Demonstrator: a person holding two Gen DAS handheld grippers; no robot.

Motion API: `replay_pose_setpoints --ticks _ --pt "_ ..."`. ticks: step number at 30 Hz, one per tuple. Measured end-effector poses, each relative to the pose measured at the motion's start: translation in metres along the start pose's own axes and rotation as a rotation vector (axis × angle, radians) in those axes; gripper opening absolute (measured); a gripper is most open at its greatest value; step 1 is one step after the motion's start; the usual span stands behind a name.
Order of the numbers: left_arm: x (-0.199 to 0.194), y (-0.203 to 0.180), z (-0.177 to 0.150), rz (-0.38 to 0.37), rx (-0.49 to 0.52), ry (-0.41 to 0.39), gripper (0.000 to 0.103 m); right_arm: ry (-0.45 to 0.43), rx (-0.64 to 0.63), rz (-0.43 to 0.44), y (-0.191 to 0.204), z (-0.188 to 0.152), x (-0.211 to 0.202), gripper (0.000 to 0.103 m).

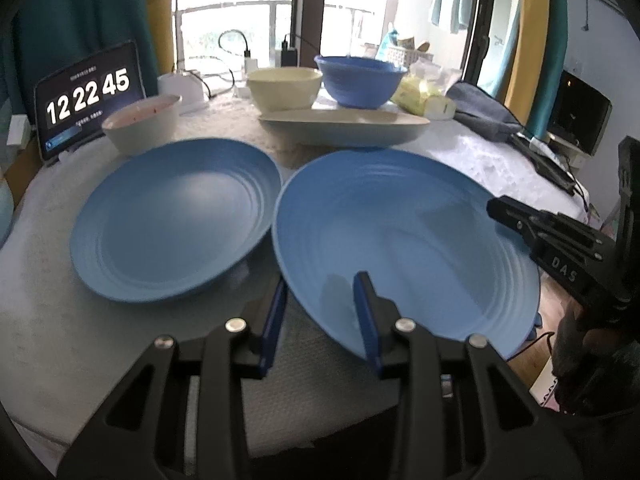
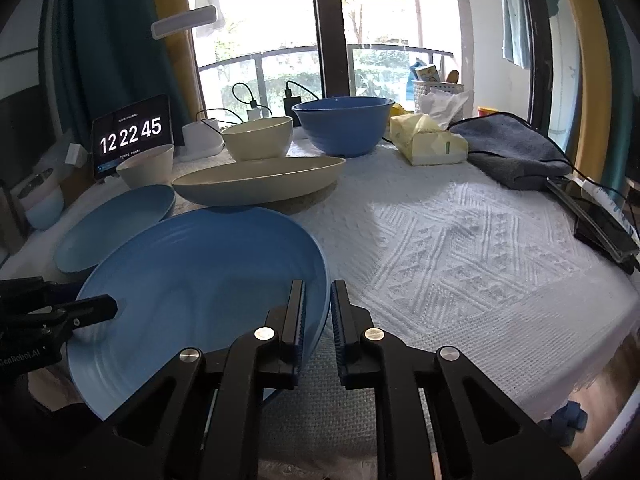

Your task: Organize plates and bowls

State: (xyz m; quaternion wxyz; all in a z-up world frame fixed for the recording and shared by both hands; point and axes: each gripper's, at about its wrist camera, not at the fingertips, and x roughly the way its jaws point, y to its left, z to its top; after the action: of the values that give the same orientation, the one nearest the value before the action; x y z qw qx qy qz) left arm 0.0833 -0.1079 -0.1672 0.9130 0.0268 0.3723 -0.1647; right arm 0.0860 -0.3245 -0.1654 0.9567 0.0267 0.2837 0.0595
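Observation:
A blue plate (image 1: 408, 240) is lifted and tilted above the table. My right gripper (image 2: 317, 312) is shut on its right rim (image 2: 320, 280). My left gripper (image 1: 320, 304) is open, its fingers either side of the plate's near left rim, one above and one below. The plate also shows in the right wrist view (image 2: 192, 296). A second blue plate (image 1: 172, 220) lies flat on the table to the left. Behind stand a white bowl (image 1: 140, 124), a cream bowl (image 1: 284, 88), a blue bowl (image 1: 360, 80) and a cream plate (image 1: 344, 128).
A tablet clock (image 1: 86, 98) stands at the back left. A tissue pack (image 2: 428, 140), a grey folded cloth (image 2: 508, 152) and a black device (image 2: 600, 224) lie at the right. Chargers and cables sit by the window. White textured cloth (image 2: 460, 248) covers the table.

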Motion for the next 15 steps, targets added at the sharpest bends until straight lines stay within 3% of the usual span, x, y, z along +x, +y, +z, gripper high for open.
replay_pose_setpoints --ticks 15 --pt "-0.042 0.002 0.006 0.007 0.010 -0.158 0.036 -0.080 -0.013 -0.002 0.012 0.018 -0.026 0.015"
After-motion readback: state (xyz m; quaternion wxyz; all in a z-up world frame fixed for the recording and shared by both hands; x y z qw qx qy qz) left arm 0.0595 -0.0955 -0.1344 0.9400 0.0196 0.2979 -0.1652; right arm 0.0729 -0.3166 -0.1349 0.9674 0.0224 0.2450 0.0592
